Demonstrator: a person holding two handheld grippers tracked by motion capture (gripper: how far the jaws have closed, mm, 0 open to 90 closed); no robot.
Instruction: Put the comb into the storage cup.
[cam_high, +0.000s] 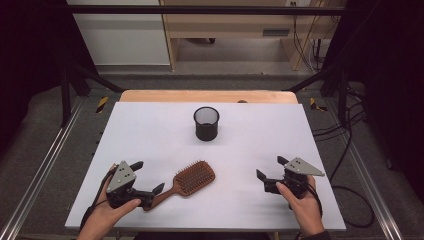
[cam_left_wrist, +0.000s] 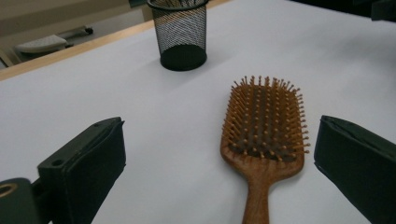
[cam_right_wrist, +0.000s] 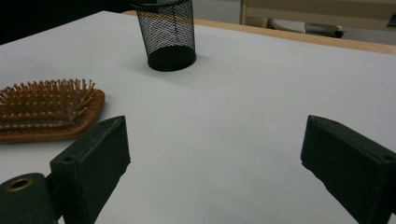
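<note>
White table (cam_high: 150, 130): left hand-held gripper (cam_high: 148, 176) open around hairbrush (cam_high: 192, 178).

The hairbrush (cam_right_wrist: 46, 112) is cut off by the right gripper view's left edge.

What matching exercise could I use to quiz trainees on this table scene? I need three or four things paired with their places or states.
Column one:
1. brown wooden paddle hairbrush
2. black wire-mesh cup
3. left gripper
4. right gripper

Column two:
A. stands upright towards the far side of the white table
B. open, with nothing between its jaws
C. lies bristles up near the front edge
D. open, jaws either side of the brush handle

Pairs: 1-C, 2-A, 3-D, 4-B
</note>
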